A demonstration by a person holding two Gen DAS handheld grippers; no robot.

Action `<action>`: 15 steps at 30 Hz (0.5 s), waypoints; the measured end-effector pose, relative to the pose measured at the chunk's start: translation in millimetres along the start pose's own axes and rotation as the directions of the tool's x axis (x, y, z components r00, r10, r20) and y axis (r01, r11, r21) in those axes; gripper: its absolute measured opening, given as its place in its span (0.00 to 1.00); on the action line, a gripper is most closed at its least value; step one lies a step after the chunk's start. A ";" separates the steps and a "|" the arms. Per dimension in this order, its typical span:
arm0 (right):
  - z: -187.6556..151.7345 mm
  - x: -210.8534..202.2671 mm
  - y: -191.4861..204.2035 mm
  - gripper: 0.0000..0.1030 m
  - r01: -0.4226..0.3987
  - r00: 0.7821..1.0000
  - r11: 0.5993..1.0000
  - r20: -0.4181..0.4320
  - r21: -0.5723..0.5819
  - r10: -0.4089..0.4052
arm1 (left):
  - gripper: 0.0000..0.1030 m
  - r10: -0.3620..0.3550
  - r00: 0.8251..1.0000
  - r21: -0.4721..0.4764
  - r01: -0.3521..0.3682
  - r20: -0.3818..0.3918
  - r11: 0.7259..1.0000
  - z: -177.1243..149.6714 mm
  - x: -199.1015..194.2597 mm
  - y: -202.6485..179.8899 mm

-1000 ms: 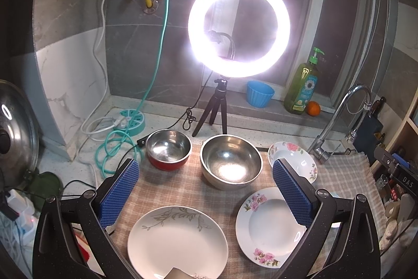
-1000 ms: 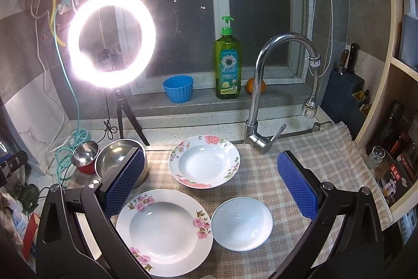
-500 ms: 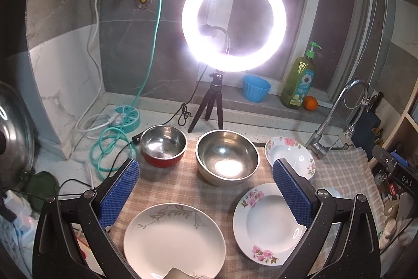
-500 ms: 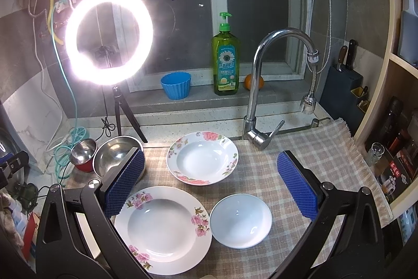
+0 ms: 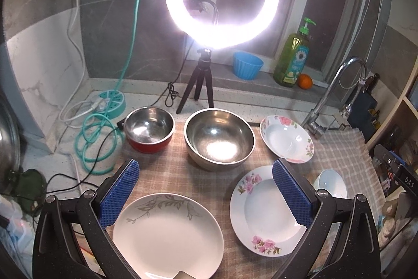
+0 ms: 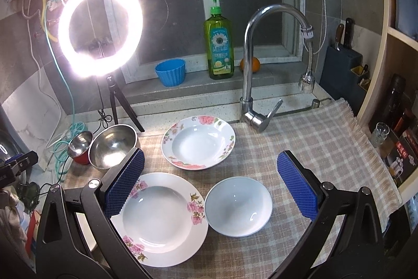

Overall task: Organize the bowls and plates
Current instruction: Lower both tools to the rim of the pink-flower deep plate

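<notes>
While both tools are hovering above the checked cloth (image 6: pixel 308 137), the left gripper (image 5: pixel 206 190) is holding its blue pads (image 5: pixel 118 194) spread wide with nothing between them. Just below and between them the leaf-patterned plate (image 5: pixel 167 234) is lying flat, its near edge cut off by the bottom of the frame. Beyond the pads the large steel bowl (image 5: pixel 219 139) and the red-sided steel bowl (image 5: pixel 149 128) are sitting side by side, close but whether touching is hard to tell. The right pad is covering part of the near floral plate (image 5: pixel 263 211) and most of the small white bowl (image 5: pixel 330 182).

The right gripper (image 6: pixel 209 187) is likewise standing wide apart and gripping nothing. Its left finger (image 6: pixel 125 182) is overlapping the rim of the near floral plate (image 6: pixel 159 220), and the small white bowl (image 6: pixel 239 207) is lying between the pads, just beside that plate. The far floral plate (image 6: pixel 198 143) is resting farther back, near the faucet (image 6: pixel 250 64). Glare from the ring light (image 6: pixel 100 28) is washing out whatever lies behind it.
</notes>
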State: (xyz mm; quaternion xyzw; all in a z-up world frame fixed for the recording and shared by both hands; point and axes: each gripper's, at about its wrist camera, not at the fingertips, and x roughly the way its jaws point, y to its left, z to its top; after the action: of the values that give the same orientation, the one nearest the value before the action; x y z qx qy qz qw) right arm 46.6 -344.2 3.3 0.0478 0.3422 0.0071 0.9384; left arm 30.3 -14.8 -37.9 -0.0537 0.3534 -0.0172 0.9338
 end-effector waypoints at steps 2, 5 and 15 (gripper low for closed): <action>-5.3 1.8 -3.7 1.00 -0.002 1.000 1.000 -0.012 0.009 0.002 | 0.97 -0.016 1.000 -0.005 0.016 -0.026 1.000 -1.6 6.0 -0.4; -13.0 5.0 -10.2 1.00 -0.011 0.999 1.000 -0.037 0.026 0.012 | 0.91 -0.040 0.997 0.004 0.040 -0.064 0.999 -4.4 18.8 -1.4; -51.6 26.4 -40.3 0.87 -0.020 0.978 0.990 -0.205 0.138 0.048 | 0.71 -0.179 0.955 -0.031 0.176 -0.236 0.984 -20.3 67.2 -5.4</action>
State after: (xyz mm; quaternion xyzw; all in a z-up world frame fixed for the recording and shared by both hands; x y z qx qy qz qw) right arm 32.8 -378.7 -56.6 0.1160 0.4374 0.0049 0.8918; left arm 67.3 -26.7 -96.7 -0.0874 0.4567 -0.1056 0.8790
